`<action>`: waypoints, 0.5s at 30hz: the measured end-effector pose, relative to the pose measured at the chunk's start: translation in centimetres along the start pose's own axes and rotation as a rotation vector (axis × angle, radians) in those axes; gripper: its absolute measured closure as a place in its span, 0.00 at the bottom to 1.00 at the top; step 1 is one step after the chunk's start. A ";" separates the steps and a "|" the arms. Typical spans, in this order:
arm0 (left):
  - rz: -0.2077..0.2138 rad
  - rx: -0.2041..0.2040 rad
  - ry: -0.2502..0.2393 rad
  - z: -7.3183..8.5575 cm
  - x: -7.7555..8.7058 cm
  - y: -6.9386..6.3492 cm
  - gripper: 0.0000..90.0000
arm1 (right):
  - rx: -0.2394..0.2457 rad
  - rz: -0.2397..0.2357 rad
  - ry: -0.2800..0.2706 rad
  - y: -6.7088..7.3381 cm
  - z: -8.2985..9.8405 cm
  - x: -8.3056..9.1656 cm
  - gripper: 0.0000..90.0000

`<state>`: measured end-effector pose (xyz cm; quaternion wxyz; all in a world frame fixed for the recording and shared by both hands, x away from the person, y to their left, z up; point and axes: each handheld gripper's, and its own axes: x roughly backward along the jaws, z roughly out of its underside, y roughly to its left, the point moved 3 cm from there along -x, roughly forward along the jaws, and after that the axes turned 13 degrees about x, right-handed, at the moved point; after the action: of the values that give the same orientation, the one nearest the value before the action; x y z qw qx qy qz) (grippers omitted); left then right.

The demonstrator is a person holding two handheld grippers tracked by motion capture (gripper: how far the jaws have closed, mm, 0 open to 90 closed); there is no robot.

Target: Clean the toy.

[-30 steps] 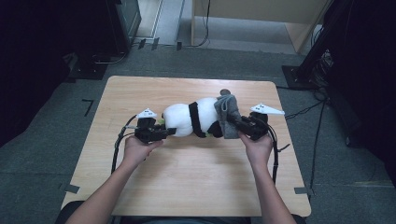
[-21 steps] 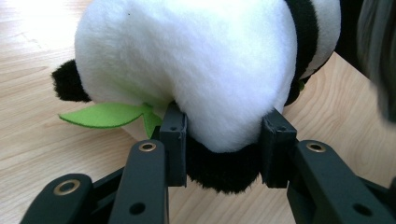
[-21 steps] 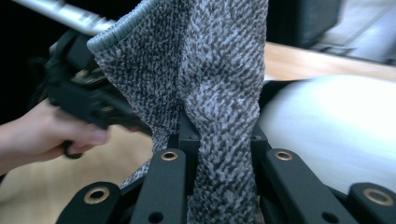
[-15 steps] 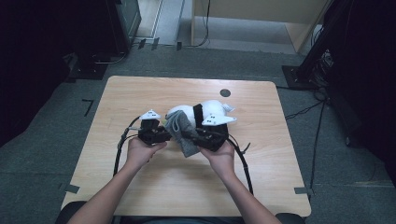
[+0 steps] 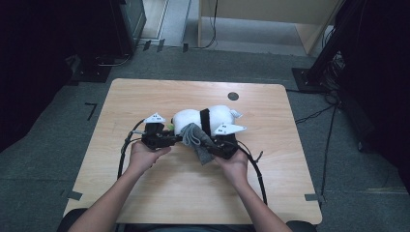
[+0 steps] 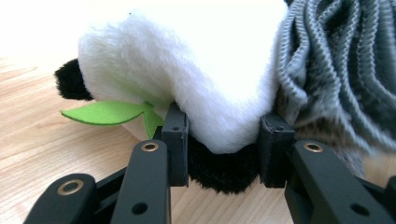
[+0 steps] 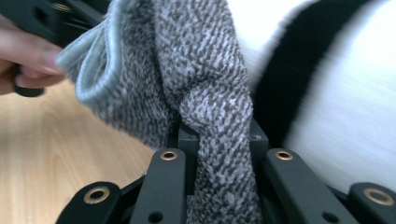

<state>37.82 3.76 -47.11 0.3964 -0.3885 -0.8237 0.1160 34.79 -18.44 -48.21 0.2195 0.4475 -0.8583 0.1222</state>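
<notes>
On the pale wooden worktop [image 5: 145, 193] lies one plush panda [image 5: 215, 115], fluffy white with a black band and a green felt leaf [image 6: 107, 113] (one leaf, flat and pointed). At its left end the left claw [image 5: 170, 138] pinches the fur, its jaws having just been closing. One grey ribbed knit sock [image 5: 198, 140] drapes beside the toy, clenched in the right claw [image 5: 218, 144].

I am reading no text, label, brand or number anywhere; the small dark marks on my grippers' grey plates are showing too small to make out.
</notes>
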 end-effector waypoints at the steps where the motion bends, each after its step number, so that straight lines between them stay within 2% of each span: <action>1: 0.000 0.005 -0.003 -0.1 0.0 0.1 0.70 | -0.008 0.007 0.000 -0.3 0.1 0.2 0.86; 15: -0.007 0.010 -0.005 -0.2 0.0 0.4 0.70 | -0.087 0.074 0.020 -3.6 1.6 2.0 0.86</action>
<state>38.22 3.99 -47.15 0.3966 -0.3835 -0.8254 0.1197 36.26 -22.57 -48.62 0.2425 0.4040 -0.8767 0.0970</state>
